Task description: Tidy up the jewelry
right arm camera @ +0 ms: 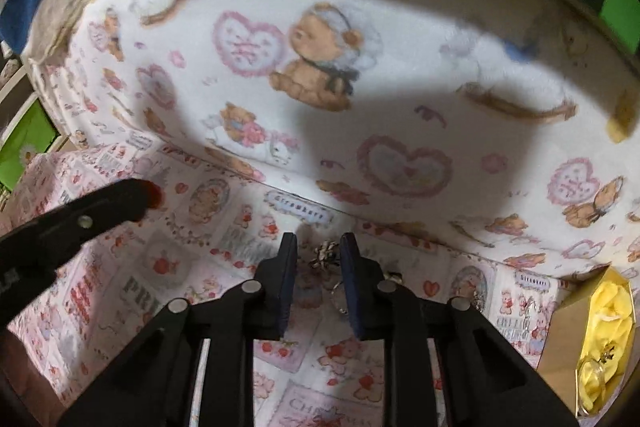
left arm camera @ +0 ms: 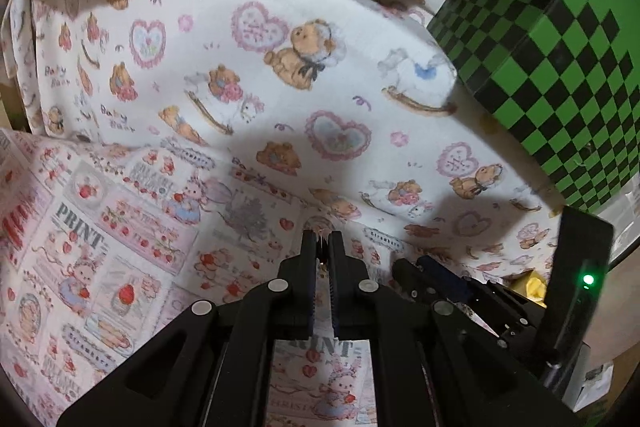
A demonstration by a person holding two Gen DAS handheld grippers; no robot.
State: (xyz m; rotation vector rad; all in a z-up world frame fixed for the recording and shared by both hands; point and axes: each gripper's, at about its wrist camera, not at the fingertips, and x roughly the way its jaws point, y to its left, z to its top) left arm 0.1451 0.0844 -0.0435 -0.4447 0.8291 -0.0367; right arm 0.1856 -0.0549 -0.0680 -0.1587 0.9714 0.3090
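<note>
- Your right gripper [right arm camera: 318, 247] hangs over the strawberry-print cloth [right arm camera: 120, 287], its jaws a narrow gap apart with a small silver ornament [right arm camera: 325, 254] between the tips; you cannot tell whether the pads press on it.
- That ornament looks like a knotted or flower-shaped cluster of bright metal, and a thin ring or loop [right arm camera: 338, 297] lies on the cloth just below it, against the right pad.
- Another small metal piece [right arm camera: 394, 277] lies just beside the outside of the right finger.
- Your left gripper [left arm camera: 322, 241] has its jaws pressed together; something tiny and pale shows at the tips, too small to name.
- A gold box [right arm camera: 568, 339] lined with yellow cloth sits at the right edge, with a ring-like gold piece [right arm camera: 596, 371] inside.
- The bear-print cloth [left arm camera: 280, 67] lies behind, and a green-and-black checkered box [left arm camera: 560, 47] stands at its far right.
</note>
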